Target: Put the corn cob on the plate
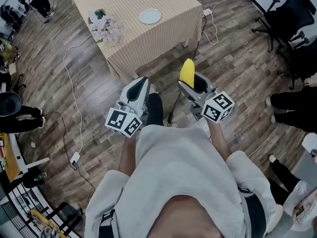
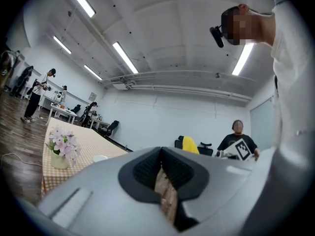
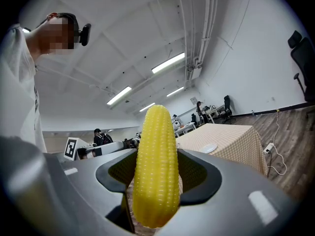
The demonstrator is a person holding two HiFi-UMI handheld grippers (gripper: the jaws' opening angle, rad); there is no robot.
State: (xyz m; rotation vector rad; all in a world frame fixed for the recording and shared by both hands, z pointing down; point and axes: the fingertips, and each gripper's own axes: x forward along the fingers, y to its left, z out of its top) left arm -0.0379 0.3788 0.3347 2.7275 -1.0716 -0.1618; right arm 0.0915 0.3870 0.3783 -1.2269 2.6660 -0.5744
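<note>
Short of the bench (image 1: 163, 36), the right gripper (image 1: 190, 83) had its jaws clamped on the upright corn cob (image 1: 186, 72); the left gripper (image 1: 141, 86) had jaws together, empty. The plate (image 1: 149, 16) lay on the bench, well apart.

My left gripper (image 2: 161, 154) has its jaws closed together, nothing between them. Far off to the left stands the checked table (image 2: 83, 141), with a vase of pink flowers (image 2: 61, 149) and a white plate (image 2: 100, 158) on it. To the right a yellow corn cob (image 2: 189, 144) stands up, with a person in a dark shirt (image 2: 228, 141) farther behind.
</note>
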